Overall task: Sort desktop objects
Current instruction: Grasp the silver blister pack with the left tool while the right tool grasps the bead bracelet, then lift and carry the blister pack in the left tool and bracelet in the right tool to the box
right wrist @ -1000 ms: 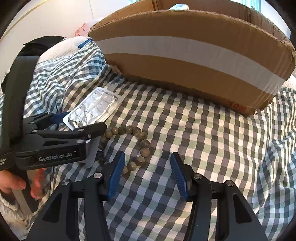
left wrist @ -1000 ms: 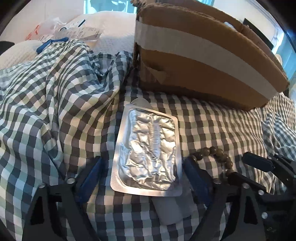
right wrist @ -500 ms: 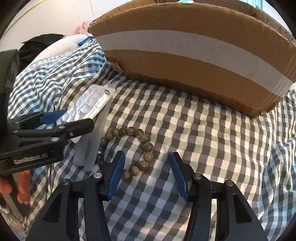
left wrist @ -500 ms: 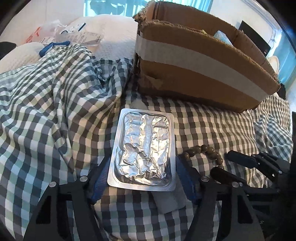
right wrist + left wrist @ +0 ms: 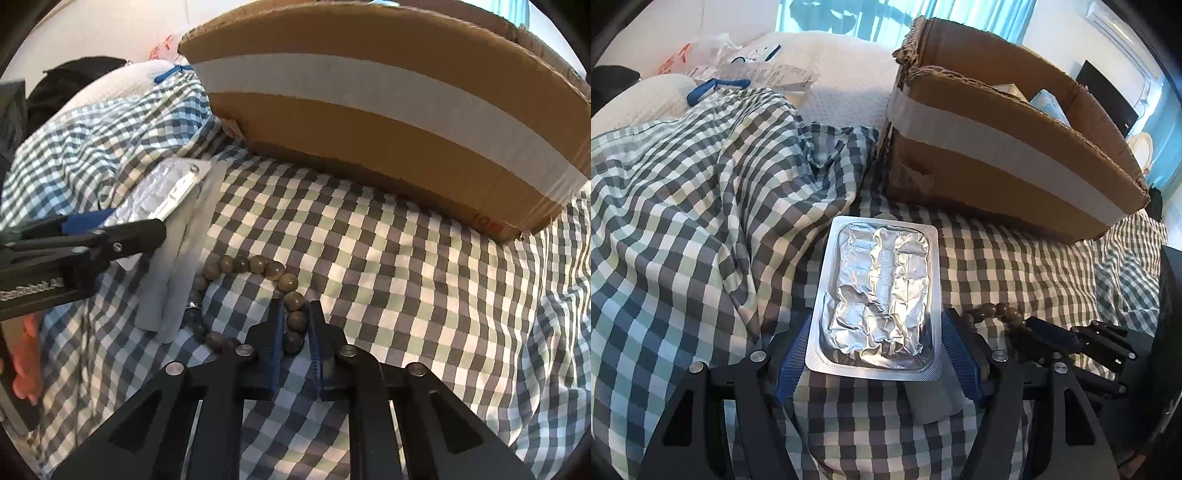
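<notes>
My left gripper (image 5: 877, 343) is shut on a silver foil blister pack (image 5: 879, 299) and holds it above the checked cloth, tilted up. The pack also shows at the left of the right wrist view (image 5: 162, 195), with white strips hanging below it. A bracelet of brown beads (image 5: 258, 291) lies on the cloth. My right gripper (image 5: 295, 325) is shut on the right side of the bead bracelet. The beads and right gripper also show at the right of the left wrist view (image 5: 993, 314). A taped cardboard box (image 5: 997, 155) stands open behind.
The checked cloth (image 5: 701, 221) is rumpled into folds on the left. White pillows and a plastic bag (image 5: 701, 62) lie at the back left. The box (image 5: 388, 92) fills the far side. A dark object stands at the right edge (image 5: 1171, 295).
My left gripper has closed on the blister pack and lifted it. My right gripper has moved forward and closed on the bead bracelet.
</notes>
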Available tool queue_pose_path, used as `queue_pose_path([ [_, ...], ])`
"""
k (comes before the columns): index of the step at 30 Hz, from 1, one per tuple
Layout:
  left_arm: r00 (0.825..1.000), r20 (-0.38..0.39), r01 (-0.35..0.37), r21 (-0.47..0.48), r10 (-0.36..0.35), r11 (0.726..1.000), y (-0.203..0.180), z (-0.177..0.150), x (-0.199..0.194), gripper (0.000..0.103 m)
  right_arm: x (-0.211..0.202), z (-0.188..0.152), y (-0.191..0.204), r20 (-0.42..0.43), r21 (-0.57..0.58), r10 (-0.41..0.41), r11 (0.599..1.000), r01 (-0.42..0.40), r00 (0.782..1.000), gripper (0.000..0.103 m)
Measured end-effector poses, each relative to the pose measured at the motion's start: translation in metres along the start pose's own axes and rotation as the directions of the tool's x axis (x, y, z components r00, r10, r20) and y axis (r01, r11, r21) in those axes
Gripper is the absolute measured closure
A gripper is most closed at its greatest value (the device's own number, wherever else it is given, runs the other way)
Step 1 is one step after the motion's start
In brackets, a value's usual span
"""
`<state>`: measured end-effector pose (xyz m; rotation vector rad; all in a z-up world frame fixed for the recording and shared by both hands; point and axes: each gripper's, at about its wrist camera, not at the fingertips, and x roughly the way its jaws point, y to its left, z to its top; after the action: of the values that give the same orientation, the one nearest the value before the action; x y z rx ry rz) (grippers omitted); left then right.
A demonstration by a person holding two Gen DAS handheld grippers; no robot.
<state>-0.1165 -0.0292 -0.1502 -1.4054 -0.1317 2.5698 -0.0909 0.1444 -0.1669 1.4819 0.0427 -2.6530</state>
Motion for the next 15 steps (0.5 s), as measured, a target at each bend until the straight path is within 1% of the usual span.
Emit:
queue_pose_path([
  [3,1.0,-0.003,-0.004,-0.011,0.004,1.0,0.003,-0.001,0.0,0.032,-0.009,-0.001,-0.001,0.017,0.013,0.018,1.0,-0.018,1.0,0.092],
  [10,1.0,0.018,-0.007,-0.03,0.007,1.0,0.007,-0.003,-0.009,0.032,-0.042,0.005,-0.003,0.104,0.023,0.005,1.0,-0.007,0.995,0.092],
  [11,1.0,0.019,-0.007,-0.033,0.007,0.999,0.008,-0.003,-0.01,0.032,-0.048,0.007,-0.005,0.124,0.031,0.01,0.999,-0.014,0.992,0.092],
  [15,1.0,0.02,-0.005,-0.038,0.006,0.999,0.009,-0.004,-0.012,0.032,-0.066,0.009,-0.01,0.154,0.055,0.046,0.997,-0.055,0.987,0.092],
])
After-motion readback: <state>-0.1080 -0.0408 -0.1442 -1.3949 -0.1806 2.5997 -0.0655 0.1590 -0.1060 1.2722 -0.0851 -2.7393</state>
